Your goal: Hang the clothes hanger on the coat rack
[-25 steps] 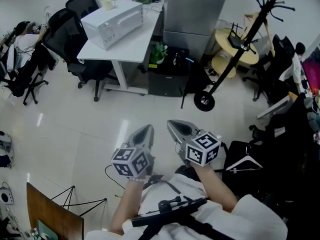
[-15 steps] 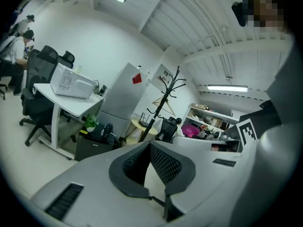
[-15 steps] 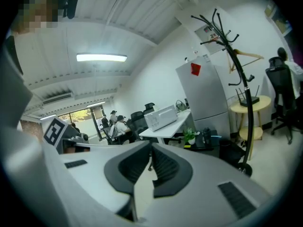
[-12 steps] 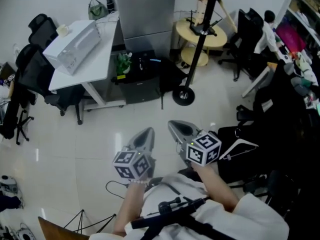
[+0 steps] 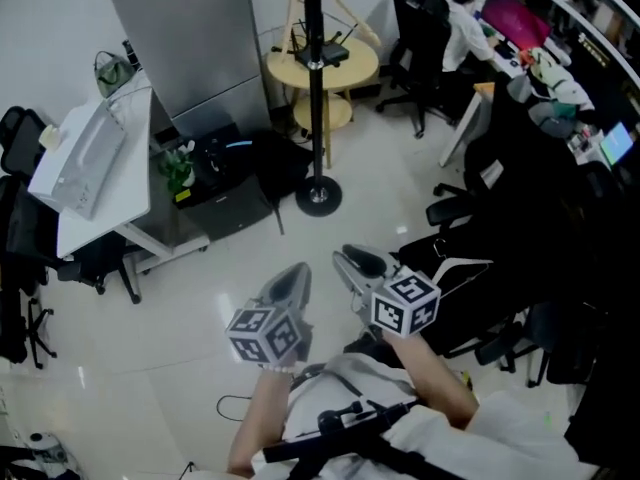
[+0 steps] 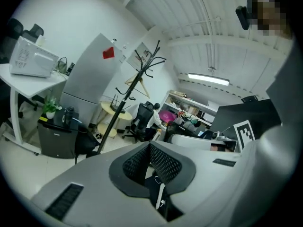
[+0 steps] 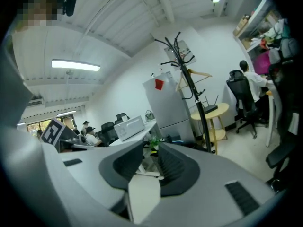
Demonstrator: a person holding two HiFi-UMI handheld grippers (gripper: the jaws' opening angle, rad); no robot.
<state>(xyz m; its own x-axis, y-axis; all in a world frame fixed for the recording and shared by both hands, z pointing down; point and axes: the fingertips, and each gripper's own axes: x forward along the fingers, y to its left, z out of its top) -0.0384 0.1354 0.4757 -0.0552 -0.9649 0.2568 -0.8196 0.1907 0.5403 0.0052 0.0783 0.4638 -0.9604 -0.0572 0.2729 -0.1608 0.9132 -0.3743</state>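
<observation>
The black coat rack (image 5: 315, 88) stands straight ahead on its round base; it leans across the left gripper view (image 6: 128, 98) and rises in the right gripper view (image 7: 194, 93), with a wooden hanger (image 7: 191, 74) on its arms. A white clothes hanger (image 5: 458, 266) lies on dark things to the right of my right gripper. My left gripper (image 5: 293, 278) (image 6: 149, 145) is shut and empty, its pads meeting at the tip. My right gripper (image 5: 352, 263) (image 7: 150, 150) is opening, with a gap and nothing between its pads. Both hang low above the floor, short of the rack.
A white desk (image 5: 120, 198) with a white box stands at the left beside a grey cabinet (image 5: 190, 48). A round yellow table (image 5: 345, 68) sits behind the rack. Black office chairs (image 5: 500, 198) crowd the right side, where a person (image 5: 465, 13) sits at a desk.
The view has swung so the coat rack moved from the upper right to straight ahead. The right gripper's jaws have parted. Both grippers keep their place in the view.
</observation>
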